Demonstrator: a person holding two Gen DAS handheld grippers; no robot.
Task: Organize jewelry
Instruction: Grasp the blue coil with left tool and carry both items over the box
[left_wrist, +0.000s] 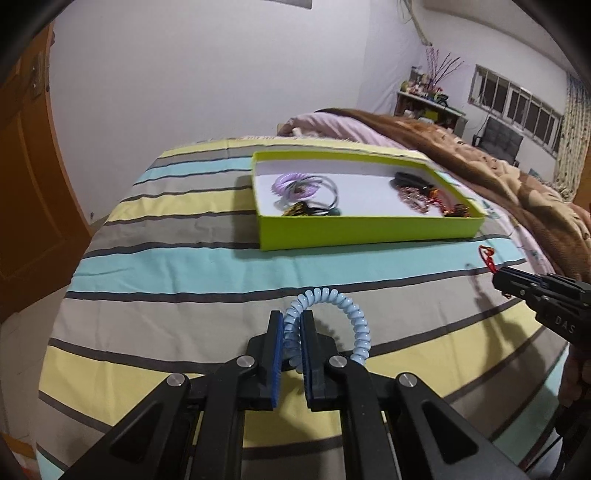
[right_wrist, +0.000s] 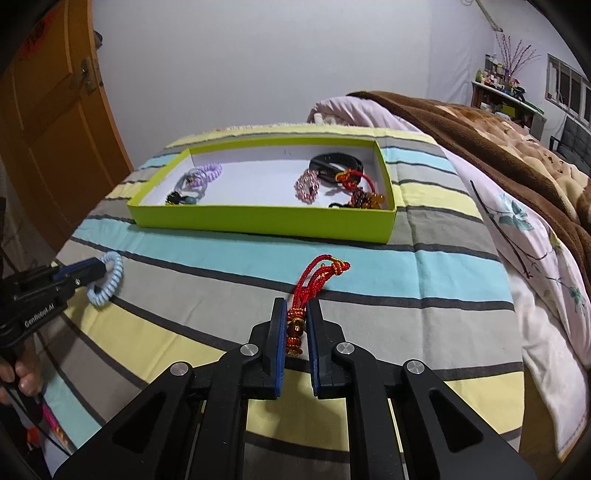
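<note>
A light blue spiral hair tie (left_wrist: 354, 314) lies on the striped bed sheet (left_wrist: 166, 266), and my left gripper (left_wrist: 291, 317) is shut on its left side. The right wrist view shows that same gripper (right_wrist: 98, 269) and hair tie (right_wrist: 110, 284) at the left. A red cord bracelet (right_wrist: 317, 271) with gold and amber beads lies in front of my right gripper (right_wrist: 296, 302), which is shut on its beaded end. Beyond both stands a green box (right_wrist: 258, 221) with hair ties at its left end and bracelets at its right.
Inside the box are a purple spiral hair tie (right_wrist: 210, 171), a black band (right_wrist: 336, 162), a pink bead bracelet (right_wrist: 308, 186) and amber beads (right_wrist: 369, 199). A brown blanket (right_wrist: 461, 122) covers the bed's right side. A wooden door (right_wrist: 55, 129) stands at the left.
</note>
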